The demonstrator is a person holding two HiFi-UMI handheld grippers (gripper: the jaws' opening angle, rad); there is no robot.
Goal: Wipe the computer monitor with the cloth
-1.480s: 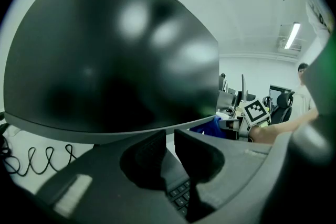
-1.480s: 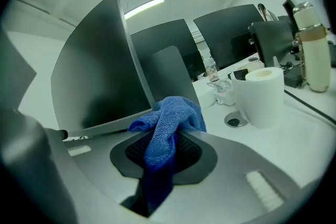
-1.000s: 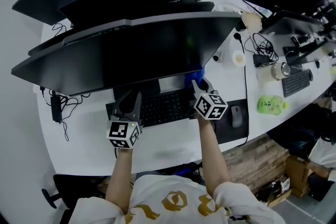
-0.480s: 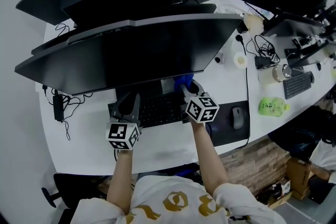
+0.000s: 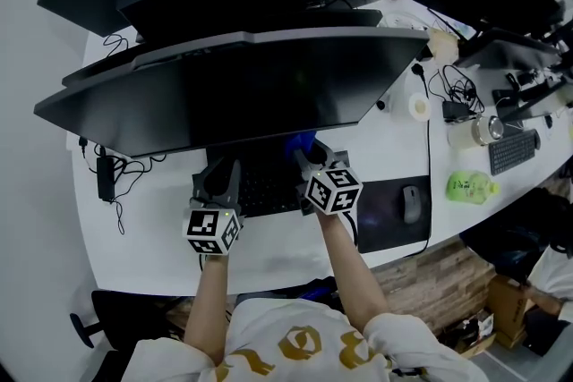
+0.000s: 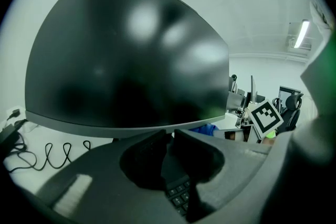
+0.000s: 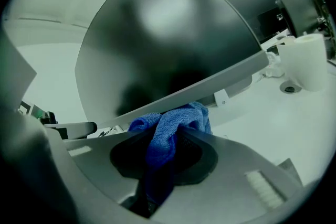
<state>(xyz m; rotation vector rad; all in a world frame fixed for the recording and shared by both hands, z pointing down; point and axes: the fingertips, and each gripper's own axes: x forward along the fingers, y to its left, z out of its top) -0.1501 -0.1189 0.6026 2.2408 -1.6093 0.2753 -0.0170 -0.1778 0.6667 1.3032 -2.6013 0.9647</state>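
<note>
The right gripper [image 5: 313, 157] is squeezing the cloth [image 7: 173, 123] at the monitor's [image 5: 251, 94] bottom edge; next it needs rubbing up the screen.

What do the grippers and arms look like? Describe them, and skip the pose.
The left gripper and right gripper look alike. Each has a dark grey moulded body with two broad jaws, and a white cube with black square markers at its rear. The person wears a white short-sleeved shirt with gold print, and the forearms are uncovered.
</note>
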